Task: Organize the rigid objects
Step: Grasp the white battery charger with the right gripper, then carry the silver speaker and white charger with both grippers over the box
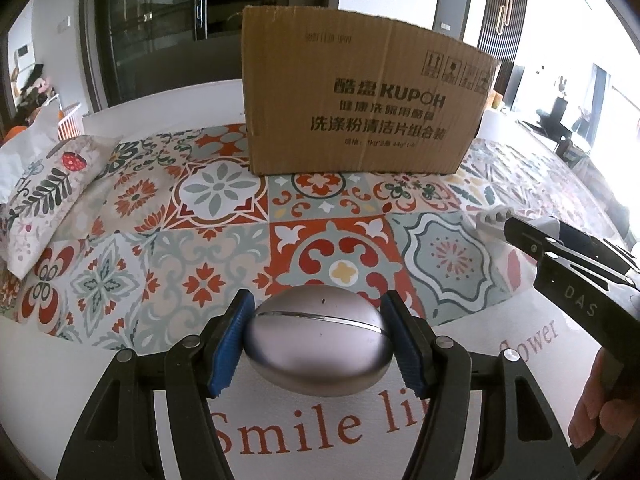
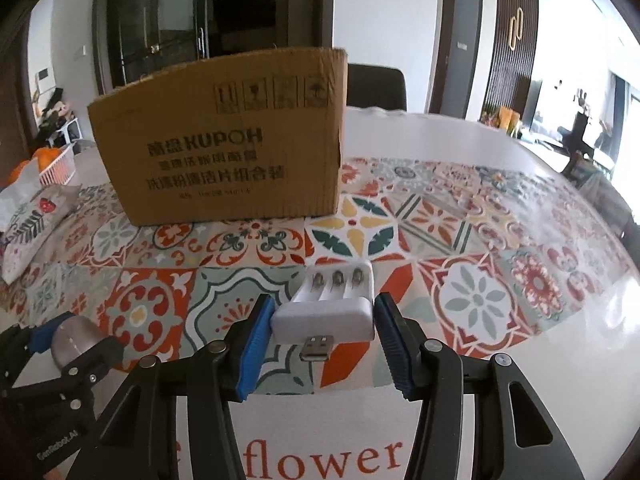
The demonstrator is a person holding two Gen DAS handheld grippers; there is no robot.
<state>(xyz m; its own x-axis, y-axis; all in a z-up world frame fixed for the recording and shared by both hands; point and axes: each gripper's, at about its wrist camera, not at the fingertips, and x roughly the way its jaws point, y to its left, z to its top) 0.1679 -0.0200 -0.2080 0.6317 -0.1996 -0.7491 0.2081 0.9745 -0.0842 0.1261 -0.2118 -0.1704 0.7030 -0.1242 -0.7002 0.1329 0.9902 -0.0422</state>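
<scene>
My left gripper (image 1: 318, 340) is shut on a silver egg-shaped metal case (image 1: 318, 344), its blue pads pressed on both sides, held just above the patterned tablecloth (image 1: 208, 216). My right gripper (image 2: 322, 336) is shut on a white USB battery charger (image 2: 326, 312), with its USB plug pointing toward the camera. The right gripper also shows at the right of the left wrist view (image 1: 496, 216), and the left gripper with the case shows at the lower left of the right wrist view (image 2: 60, 336). A brown cardboard box (image 1: 356, 96) stands at the back of the table, also in the right wrist view (image 2: 224, 144).
A floral pillow-like bag (image 1: 44, 196) lies at the table's left edge. A pink basket (image 2: 58, 168) with orange things stands behind it. A dark chair (image 2: 376, 86) stands behind the table. White table border with printed words lies nearest me.
</scene>
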